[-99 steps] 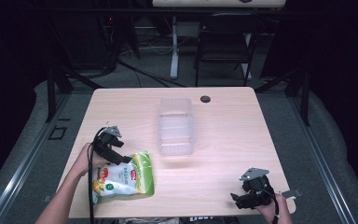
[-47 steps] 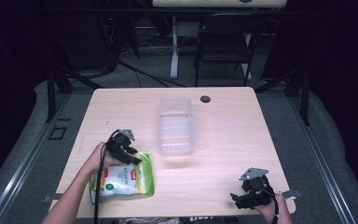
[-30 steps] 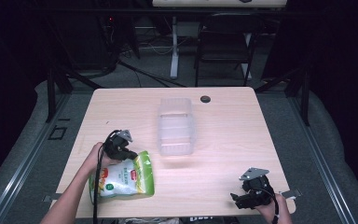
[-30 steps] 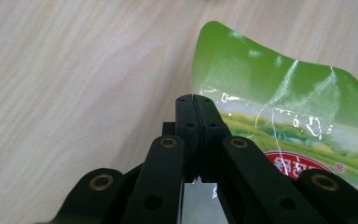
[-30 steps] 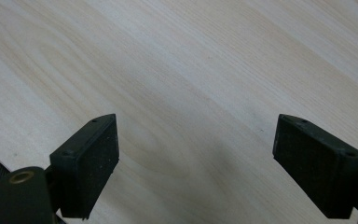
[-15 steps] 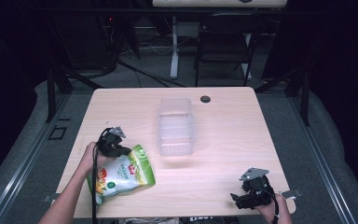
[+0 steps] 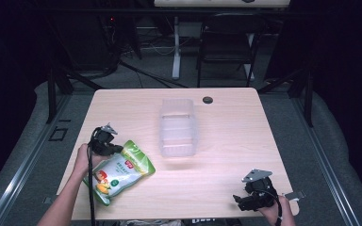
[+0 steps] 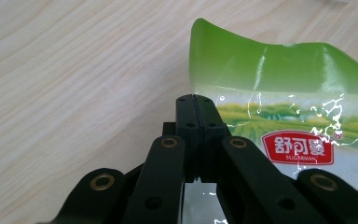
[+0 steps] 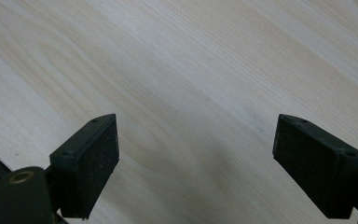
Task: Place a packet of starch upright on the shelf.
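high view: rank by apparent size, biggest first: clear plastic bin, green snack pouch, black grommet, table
1. table
2. clear plastic bin and green snack pouch: they cover a similar area, and the bin sits farther from the camera, so no ranking between them.
3. black grommet, clearly the smallest.

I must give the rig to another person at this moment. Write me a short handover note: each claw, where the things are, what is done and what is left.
Left claw: shut on the upper left edge of the green snack bag, near its corner; the jaws stand pressed together.
Right claw: open, holding nothing, over bare wood at the table's near right corner.
Snack bag: lies on the near left of the table.
Clear plastic container: at the table's centre, apart from the bag, nothing visible in it.
Done: the bag is gripped.
Left: probably to carry the bag to the container and release it there.
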The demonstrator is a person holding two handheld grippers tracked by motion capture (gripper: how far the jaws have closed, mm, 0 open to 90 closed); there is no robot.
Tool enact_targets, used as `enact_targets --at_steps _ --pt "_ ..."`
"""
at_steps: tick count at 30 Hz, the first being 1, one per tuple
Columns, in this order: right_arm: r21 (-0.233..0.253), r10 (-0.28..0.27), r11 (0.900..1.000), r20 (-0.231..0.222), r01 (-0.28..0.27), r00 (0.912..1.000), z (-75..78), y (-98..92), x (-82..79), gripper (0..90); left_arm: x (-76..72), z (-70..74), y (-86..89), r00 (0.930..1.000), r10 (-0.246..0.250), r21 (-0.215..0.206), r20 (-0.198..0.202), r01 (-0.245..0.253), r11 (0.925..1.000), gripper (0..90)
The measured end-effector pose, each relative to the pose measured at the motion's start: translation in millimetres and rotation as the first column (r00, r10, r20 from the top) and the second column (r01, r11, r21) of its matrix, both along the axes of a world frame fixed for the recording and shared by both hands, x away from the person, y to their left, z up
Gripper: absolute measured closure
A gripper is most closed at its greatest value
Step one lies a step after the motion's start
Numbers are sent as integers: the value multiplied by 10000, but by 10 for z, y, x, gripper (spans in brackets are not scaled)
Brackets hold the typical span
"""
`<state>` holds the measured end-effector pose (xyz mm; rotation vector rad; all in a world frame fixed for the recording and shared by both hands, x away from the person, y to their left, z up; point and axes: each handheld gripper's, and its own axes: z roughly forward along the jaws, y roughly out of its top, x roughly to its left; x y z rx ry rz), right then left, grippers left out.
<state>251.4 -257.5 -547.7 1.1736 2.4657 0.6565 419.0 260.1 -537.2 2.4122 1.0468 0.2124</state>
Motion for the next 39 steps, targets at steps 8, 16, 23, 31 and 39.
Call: enact_targets --at_steps 8,16,23,31,39 --pt "-5 14 10000 -25 -14 10000 3 -4 1 135 -43 23 152 9940 1057 743 294 -1076 9914 900" --pt "-24 -6 10000 -7 6 10000 2 1 1 135 -37 62 243 9904 1385 451 61 -1386 9893 809" --pt "7 12 10000 -41 -12 10000 0 3 5 135 67 56 168 9942 1009 -135 -377 -1014 9948 487" --pt "11 14 10000 -46 -14 10000 -2 0 6 135 140 -62 126 9885 790 -346 -1291 -841 9959 436" --pt "6 5 10000 -36 -5 10000 -4 2 7 135 112 -55 153 9873 996 -131 -1236 -1019 9947 647"
